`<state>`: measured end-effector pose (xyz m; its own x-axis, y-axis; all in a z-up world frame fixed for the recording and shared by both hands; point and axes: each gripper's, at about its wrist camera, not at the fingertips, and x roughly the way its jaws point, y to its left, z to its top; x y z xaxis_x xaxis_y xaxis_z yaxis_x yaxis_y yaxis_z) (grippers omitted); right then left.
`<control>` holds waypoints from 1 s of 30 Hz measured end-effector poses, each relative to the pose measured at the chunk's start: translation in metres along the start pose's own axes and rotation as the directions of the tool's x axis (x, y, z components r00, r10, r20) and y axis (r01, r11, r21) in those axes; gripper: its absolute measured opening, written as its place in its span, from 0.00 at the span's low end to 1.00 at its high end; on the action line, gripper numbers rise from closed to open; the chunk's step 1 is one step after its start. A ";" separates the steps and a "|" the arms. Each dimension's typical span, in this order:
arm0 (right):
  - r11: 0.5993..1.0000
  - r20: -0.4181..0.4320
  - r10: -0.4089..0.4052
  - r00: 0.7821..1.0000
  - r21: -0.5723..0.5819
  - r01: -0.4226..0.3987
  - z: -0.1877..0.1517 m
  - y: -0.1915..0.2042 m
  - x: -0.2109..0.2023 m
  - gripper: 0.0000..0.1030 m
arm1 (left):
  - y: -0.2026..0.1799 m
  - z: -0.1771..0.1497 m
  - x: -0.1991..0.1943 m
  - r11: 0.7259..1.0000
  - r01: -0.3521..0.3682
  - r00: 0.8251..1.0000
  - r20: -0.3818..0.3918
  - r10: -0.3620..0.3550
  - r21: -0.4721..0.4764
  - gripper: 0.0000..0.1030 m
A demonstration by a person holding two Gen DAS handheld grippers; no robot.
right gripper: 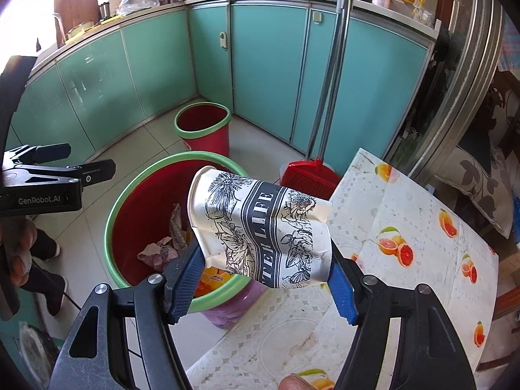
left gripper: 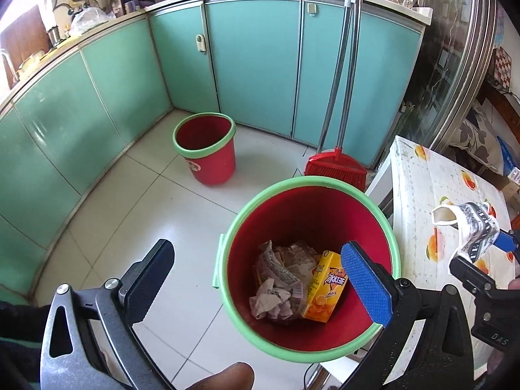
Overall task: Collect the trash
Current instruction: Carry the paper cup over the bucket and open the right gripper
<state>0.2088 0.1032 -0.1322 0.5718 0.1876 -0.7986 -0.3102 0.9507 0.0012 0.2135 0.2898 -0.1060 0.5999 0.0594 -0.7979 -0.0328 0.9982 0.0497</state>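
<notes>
A crushed paper cup (right gripper: 263, 234), printed with black flowers and lettering, sits pinched between the blue pads (right gripper: 341, 292) of the right gripper (right gripper: 263, 287), held above the edge of the fruit-patterned table (right gripper: 422, 260). The cup lies on its side: its long axis runs across the jaws, open mouth pointing to the gripper's left and slightly up, toward the nearer red bin with the green rim (right gripper: 112, 227). That bin stands ahead and to the left of the gripper, below it, already holding crumpled paper (left gripper: 269, 299) and a yellow drink carton (left gripper: 325, 289).

The left gripper (left gripper: 256, 287) hangs wide open and empty over the same bin. A second red bin (left gripper: 204, 149) stands farther off by the teal cabinets (left gripper: 253, 65), a red broom (left gripper: 334, 165) beside it.

The risk, by the look of it: the cup is not yet over the bin's opening, so letting go here would likely drop it on the table or floor. Its flattened wall could also slip from the pads during the swing across.
</notes>
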 end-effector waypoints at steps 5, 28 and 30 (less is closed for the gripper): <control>0.999 0.015 0.037 0.999 -0.026 -0.036 0.013 0.027 0.015 0.67 | 0.018 0.002 -0.012 1.000 -0.013 1.000 0.016 0.013 -0.012 1.00; 0.998 -0.020 0.059 0.998 -0.034 -0.059 0.029 0.100 0.086 0.67 | 0.081 -0.023 -0.016 0.995 -0.083 0.997 0.001 0.083 -0.062 1.00; 0.997 -0.025 0.058 0.998 -0.041 -0.059 0.026 0.102 0.089 0.68 | 0.082 -0.024 -0.016 0.995 -0.081 0.997 0.001 0.081 -0.065 1.00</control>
<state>0.2482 0.2236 -0.1877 0.5340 0.2359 -0.8119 -0.3737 0.9272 0.0236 0.1817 0.3710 -0.1034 0.5962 0.1403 -0.7905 -0.1335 0.9882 0.0748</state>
